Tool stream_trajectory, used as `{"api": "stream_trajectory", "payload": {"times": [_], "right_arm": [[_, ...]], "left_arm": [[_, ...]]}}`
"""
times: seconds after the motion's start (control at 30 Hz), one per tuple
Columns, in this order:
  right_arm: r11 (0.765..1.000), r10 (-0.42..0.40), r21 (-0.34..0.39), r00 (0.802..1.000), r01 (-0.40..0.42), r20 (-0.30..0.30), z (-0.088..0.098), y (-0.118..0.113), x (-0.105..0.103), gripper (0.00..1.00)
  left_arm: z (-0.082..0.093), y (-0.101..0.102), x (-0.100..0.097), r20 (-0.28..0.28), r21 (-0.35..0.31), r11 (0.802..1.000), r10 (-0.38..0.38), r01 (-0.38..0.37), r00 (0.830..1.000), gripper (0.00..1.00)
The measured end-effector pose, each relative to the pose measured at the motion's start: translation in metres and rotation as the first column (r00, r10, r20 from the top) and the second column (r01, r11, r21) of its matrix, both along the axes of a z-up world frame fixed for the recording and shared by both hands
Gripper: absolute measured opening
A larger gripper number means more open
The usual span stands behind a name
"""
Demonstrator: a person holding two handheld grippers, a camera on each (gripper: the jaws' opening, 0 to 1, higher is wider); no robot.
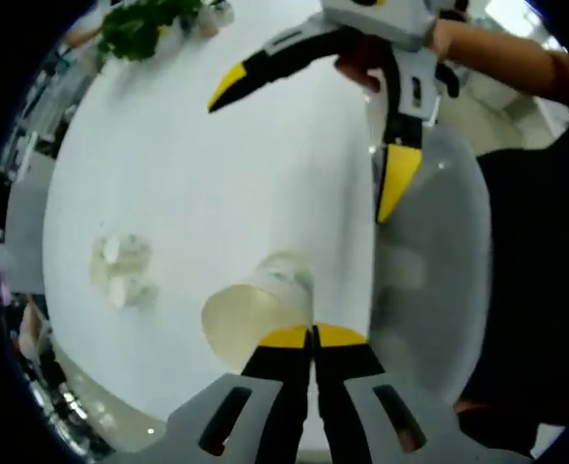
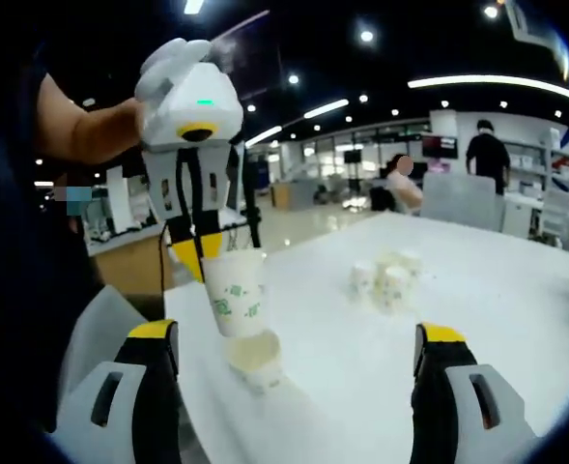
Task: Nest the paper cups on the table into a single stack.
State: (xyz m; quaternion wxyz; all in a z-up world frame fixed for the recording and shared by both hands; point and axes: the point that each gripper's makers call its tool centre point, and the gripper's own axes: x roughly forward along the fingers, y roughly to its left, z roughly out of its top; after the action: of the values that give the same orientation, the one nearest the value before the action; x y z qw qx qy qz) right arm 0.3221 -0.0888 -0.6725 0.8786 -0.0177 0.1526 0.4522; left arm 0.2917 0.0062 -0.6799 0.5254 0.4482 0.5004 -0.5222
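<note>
Clearly, my left gripper [image 1: 312,333] had its yellow-tipped jaws pinched together on the rim of a paper cup [image 1: 250,314], and in the left gripper view that cup sat right at the jaw tips, its open mouth turned toward the camera and showing nothing inside that I could make out. From the right gripper view I saw the same left gripper [image 2: 199,253] coming down from above, the held cup [image 2: 234,292] hanging upright from its tips, white with a green print on the side. Directly under it, between my right jaws but nearer the left one, a second cup [image 2: 255,360] stood on the white table [image 2: 497,290], mouth up, and the held cup's base was just entering or touching that mouth; I could not tell how far it had gone in. My right gripper [image 2: 296,343] had its jaws spread wide with nothing between them, and in the left gripper view it [image 1: 308,140] showed beyond my left jaws with the same wide spread, held over the table's near edge by a hand [image 1: 439,43]. Further ahead of the right jaws, a small cluster of loose cups [image 2: 385,275] sat on the table; in the left gripper view the cluster [image 1: 120,266] lay off to the left of my jaws, too blurred to count. A leafy green plant [image 1: 144,27] stood at the table's far end.
</note>
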Motion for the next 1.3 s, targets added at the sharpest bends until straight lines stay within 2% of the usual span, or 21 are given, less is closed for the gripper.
{"api": "stream_trajectory", "payload": {"times": [0.3,0.53,0.63,0.73,0.83,1.03,1.07,1.17,1.3], "right_arm": [[1.0,0.002,0.003,1.0,-0.002,-0.001,0.0,0.002,0.0,1.0],[1.0,0.001,-0.003,1.0,-0.001,-0.005,-0.003,0.001,0.0,1.0],[1.0,-0.003,0.001,1.0,0.003,-0.005,-0.002,-0.001,0.0,1.0],[1.0,-0.012,0.004,1.0,0.012,-0.003,-0.002,-0.003,0.001,1.0],[1.0,-0.019,0.007,1.0,0.019,-0.006,-0.002,-0.005,0.001,1.0],[1.0,-0.023,0.009,1.0,0.024,-0.013,-0.004,-0.005,0.0,1.0],[1.0,-0.024,0.009,1.0,0.024,-0.014,-0.004,-0.005,0.0,1.0],[1.0,-0.022,0.006,1.0,0.022,-0.02,-0.006,-0.004,0.0,1.0],[1.0,-0.022,0.005,1.0,0.022,-0.022,-0.007,-0.004,-0.001,1.0]], "left_arm": [[-0.012,0.002,0.003,0.015,0.028,1.0,0.011,-0.011,1.0,0.0],[-0.024,0.0,0.001,0.012,0.047,0.999,-0.013,0.012,1.0,0.0],[-0.032,0.0,-0.004,0.002,0.059,0.997,-0.048,0.048,0.999,0.0],[-0.039,-0.001,-0.003,0.008,0.065,0.997,-0.04,0.04,0.999,0.0],[-0.045,0.001,-0.002,0.026,0.076,0.995,-0.06,0.058,0.998,0.0],[-0.053,-0.001,-0.002,0.029,0.078,0.994,-0.081,0.079,0.996,0.0],[-0.055,0.001,-0.004,0.013,0.091,0.992,-0.09,0.089,0.996,0.0],[-0.061,0.002,-0.002,0.032,0.099,0.988,-0.124,0.121,0.992,0.0],[-0.066,0.001,-0.007,0.013,0.09,0.989,-0.115,0.113,0.993,0.0]]}}
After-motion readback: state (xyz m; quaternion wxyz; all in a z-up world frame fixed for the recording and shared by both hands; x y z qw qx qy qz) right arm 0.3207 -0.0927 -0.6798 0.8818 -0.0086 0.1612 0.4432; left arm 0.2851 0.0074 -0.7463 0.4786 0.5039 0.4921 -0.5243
